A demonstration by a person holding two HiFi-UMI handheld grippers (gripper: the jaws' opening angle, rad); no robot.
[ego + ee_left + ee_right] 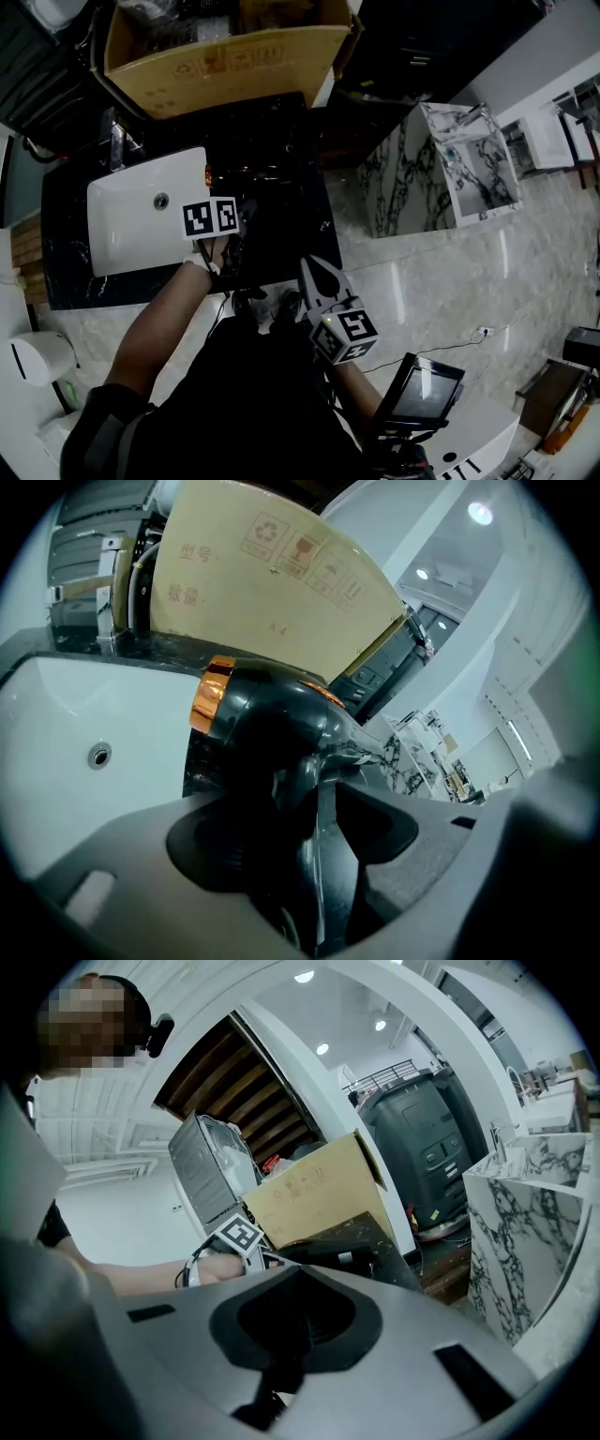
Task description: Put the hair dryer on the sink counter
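**Desk:** What did you have on the left side?

**Operator:** On my feed the left gripper (302,803) had its jaws spread wide. The hair dryer (272,724) sat in the gap, its handle (298,780) running down between them. As far as I could see, the pads were not pressing on it.

**Desk:** And where was the dryer itself?

**Operator:** It was on the black sink counter (286,234), just beside the white basin (131,230), which lay at 9 o'clock from it. Its copper ring (211,696) faced the basin. I read the body as resting on the stone, though the underside was too dark for me to be sure.

**Desk:** The right side?

**Operator:** The right gripper (314,267) hung off the counter's near edge, at about 5 o'clock from the dryer. Its jaws were together with nothing between them. It looked across at the left hand (211,1265) and its marker cube (241,1235).

**Desk:** Anything else around?

**Operator:** I saw a cardboard box (225,56) at 12 o'clock, behind the counter. A marble-veined vanity (403,183) stood at 3 o'clock, apart from the counter.
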